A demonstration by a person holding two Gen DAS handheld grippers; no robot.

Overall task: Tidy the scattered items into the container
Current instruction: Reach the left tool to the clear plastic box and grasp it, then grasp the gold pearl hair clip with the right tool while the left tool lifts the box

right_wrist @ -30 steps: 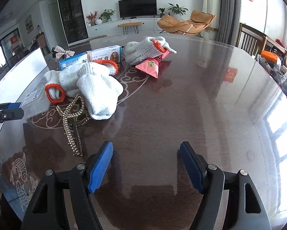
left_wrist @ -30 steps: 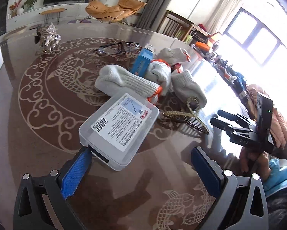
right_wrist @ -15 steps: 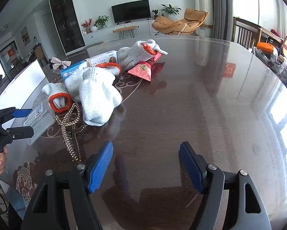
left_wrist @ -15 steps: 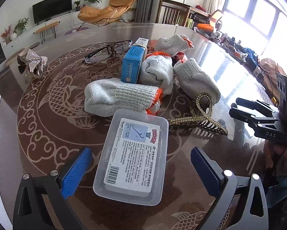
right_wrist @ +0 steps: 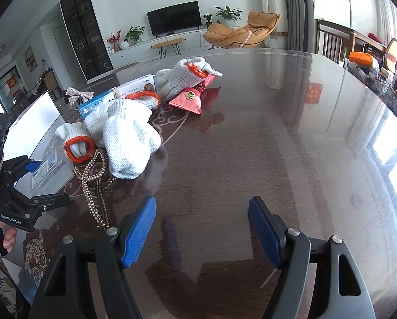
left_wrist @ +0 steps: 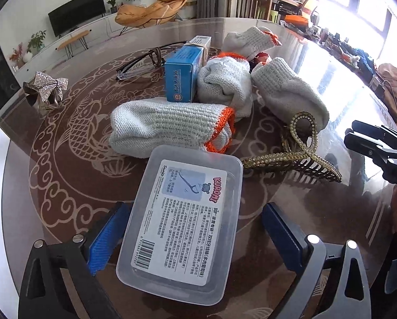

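A clear plastic box (left_wrist: 179, 223) with a printed label lies flat on the table between the blue pads (left_wrist: 109, 239) of my left gripper (left_wrist: 195, 236). Its jaws are closing; the left pad sits at the box's edge and the right pad stands clear of it. Behind the box lie several white gloves with orange cuffs (left_wrist: 161, 127), a blue carton (left_wrist: 182, 77), glasses (left_wrist: 142, 61), a silver bow (left_wrist: 45, 87) and a gold hair claw (left_wrist: 299, 154). My right gripper (right_wrist: 202, 234) is open over bare table, to the right of the pile, with nothing in it.
A pink sachet (right_wrist: 190, 98) lies beside the far glove (right_wrist: 182, 77). A white panel (right_wrist: 36, 117) stands at the table's left edge. The glossy brown table (right_wrist: 278, 146) stretches bare to the right. Chairs and clutter line its far right side.
My left gripper swung round and sank, so the plastic box now lies lengthwise between its pads, which have drawn closer together. The right gripper has stayed almost still.
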